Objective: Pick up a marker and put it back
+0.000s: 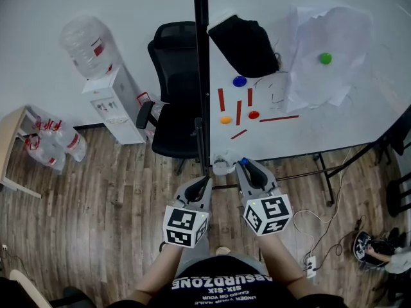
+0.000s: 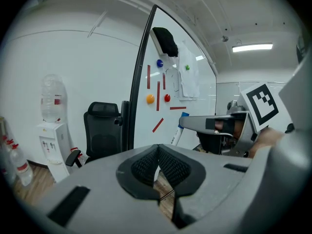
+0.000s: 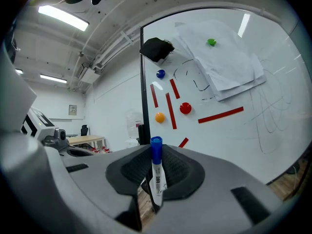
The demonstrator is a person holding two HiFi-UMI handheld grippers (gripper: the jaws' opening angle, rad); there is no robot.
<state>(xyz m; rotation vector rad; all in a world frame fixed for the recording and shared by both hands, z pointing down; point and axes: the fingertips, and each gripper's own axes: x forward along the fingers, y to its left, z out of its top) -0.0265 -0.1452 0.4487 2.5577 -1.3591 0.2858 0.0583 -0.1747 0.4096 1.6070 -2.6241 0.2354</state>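
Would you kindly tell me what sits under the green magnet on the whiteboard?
The green magnet pins loose white paper sheets to the whiteboard. The board behind those sheets is covered, so any marks there cannot be seen.

right gripper (image 3: 155, 179) | jaws clamp blue-capped marker (image 3: 157, 172) upright | whiteboard (image 3: 234, 130) ahead

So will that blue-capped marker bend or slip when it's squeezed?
Probably stiff: the marker stands straight between the right hand-held gripper's ribbed pads. Those pads should stop slipping. Its round body would likely roll if laid down.
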